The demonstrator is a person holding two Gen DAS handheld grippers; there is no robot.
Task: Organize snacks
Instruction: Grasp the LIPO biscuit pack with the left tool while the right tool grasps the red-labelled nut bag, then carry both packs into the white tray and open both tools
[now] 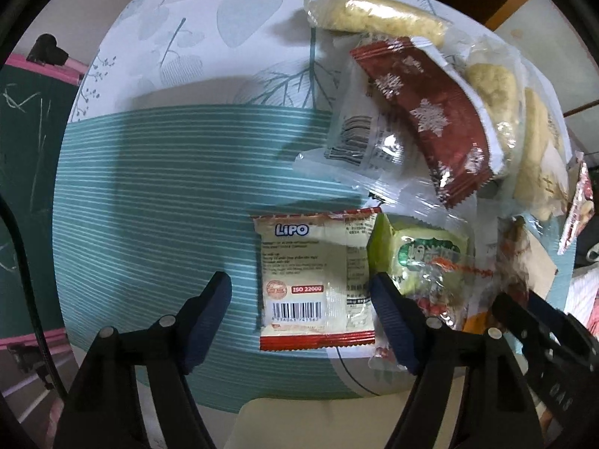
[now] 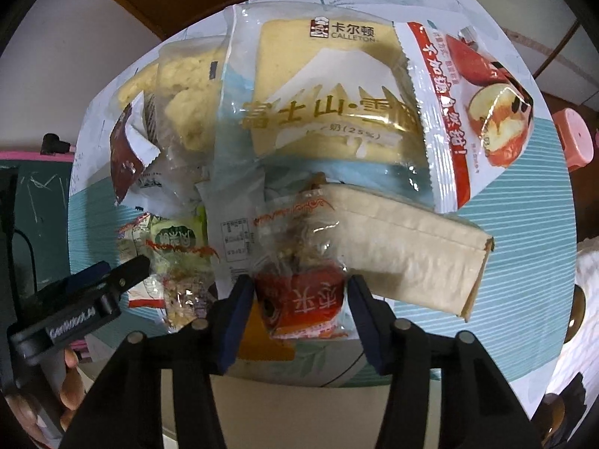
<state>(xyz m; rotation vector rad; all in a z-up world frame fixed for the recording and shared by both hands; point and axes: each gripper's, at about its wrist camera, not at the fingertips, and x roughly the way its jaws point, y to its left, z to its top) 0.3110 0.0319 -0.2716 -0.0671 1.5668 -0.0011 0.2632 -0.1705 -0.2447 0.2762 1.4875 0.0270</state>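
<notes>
Snack pile: a heap of wrapped snacks lies on the round table (image 1: 157, 172), crowded toward one side; the table's cloth is teal-striped with a pale leaf print
LiPO packet (image 1: 318, 280): cream with red sealed ends, barcode side up, flat on the teal stripes at the near edge of the heap; its right edge is overlapped by the green packet (image 1: 419, 254)
Left gripper (image 1: 299, 318): pointing down at the table; its jaws straddle the LiPO packet, the left finger on bare cloth and apart from the packet's edge, the right finger at the packet's right edge against the green packet; not gripping
Red-ended clear packet (image 2: 299, 292): clear wrap showing nutty pieces, red printed end toward the camera, at the near rim of the table
Right gripper (image 2: 299, 310): its two blue pads sit at either side of the red end, right at its edges; whether they actually press on it I cannot tell
Beside it: a tan flat pouch (image 2: 411, 254) just to the right, touching the clear packet
Farther back: a large Calleton cake bag (image 2: 322, 97) with a mountain picture; an apple-print packet (image 2: 468, 112) overlapping its right side; a dark red snowflake packet (image 1: 430, 112); pale puffed bars in clear wrap (image 1: 378, 15)
Person: fingers of a hand (image 2: 71, 381) on the left gripper's handle, seen in the right wrist view
</notes>
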